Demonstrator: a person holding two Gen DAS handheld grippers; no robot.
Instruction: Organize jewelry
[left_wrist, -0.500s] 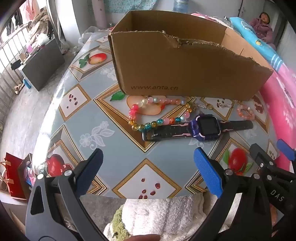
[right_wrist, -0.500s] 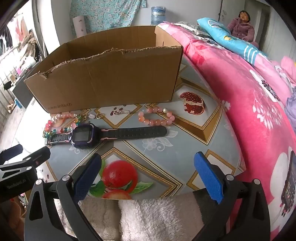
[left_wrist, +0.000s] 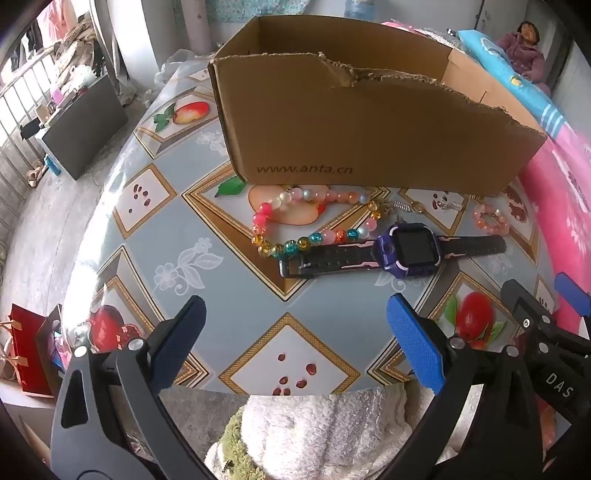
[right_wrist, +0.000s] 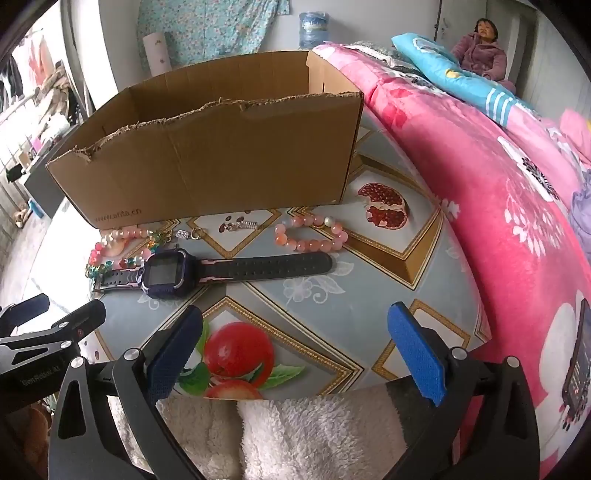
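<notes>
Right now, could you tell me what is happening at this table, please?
A person is holding two black grippers with blue pads over a fruit-patterned tablecloth. Both the left gripper and the right gripper are open and empty. On the table, untouched, lie a purple smartwatch with a black strap, a multicoloured bead bracelet and a pink bead bracelet, all in front of an open brown cardboard box. Nothing has been picked up yet.

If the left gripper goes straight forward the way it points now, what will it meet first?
Probably the bare tablecloth just short of the watch. The left gripper is open and empty, tilted down at the table. The watch strap and the colourful bead necklace lie slightly further on; depth is hard to judge.
</notes>
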